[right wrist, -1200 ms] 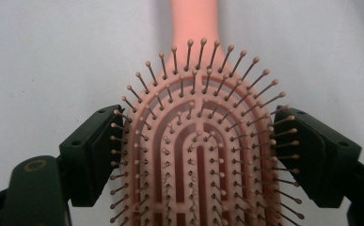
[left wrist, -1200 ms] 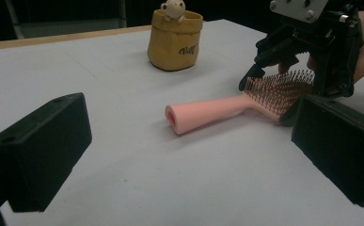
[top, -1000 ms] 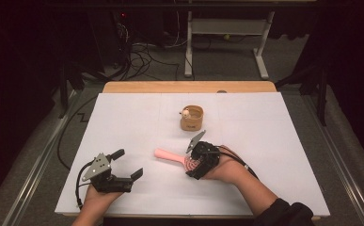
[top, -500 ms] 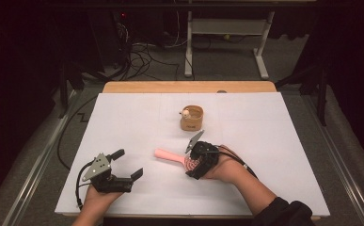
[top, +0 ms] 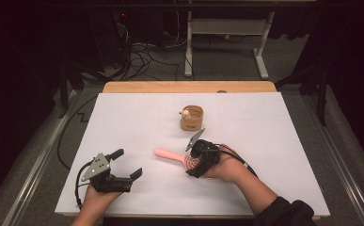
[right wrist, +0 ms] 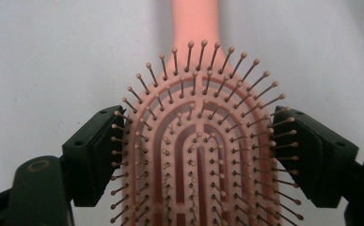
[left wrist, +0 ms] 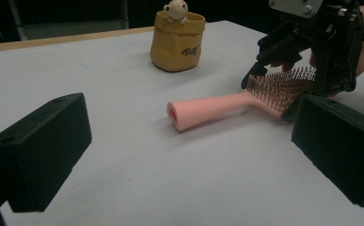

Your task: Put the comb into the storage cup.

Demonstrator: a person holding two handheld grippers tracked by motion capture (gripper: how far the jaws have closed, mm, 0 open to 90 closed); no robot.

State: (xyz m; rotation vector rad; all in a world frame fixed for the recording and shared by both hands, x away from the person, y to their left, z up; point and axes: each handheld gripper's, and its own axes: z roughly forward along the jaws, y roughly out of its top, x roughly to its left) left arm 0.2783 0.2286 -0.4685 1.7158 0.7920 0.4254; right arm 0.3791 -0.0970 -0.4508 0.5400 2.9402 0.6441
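Hairbrush (top: 179,158): lying bristles-up near the tabletop's front edge.
Right gripper (right wrist: 196,155): pinching the brush head by its sides, keeping the handle free.
Left gripper (top: 121,168): waiting spread, empty, near the front-left corner.

Right gripper (right wrist: 196,155) jaws clasp the pink hairbrush (right wrist: 196,141) head (bristles up)

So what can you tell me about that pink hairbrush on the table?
The pink hairbrush looks like smooth plastic, with a round handle hollow at its end and a vented oval head of ball-tipped bristles facing up. It lies flat on the white table, handle pointing away from the right gripper, whose black jaws flank the head's two edges. Whether they press on it I cannot tell.
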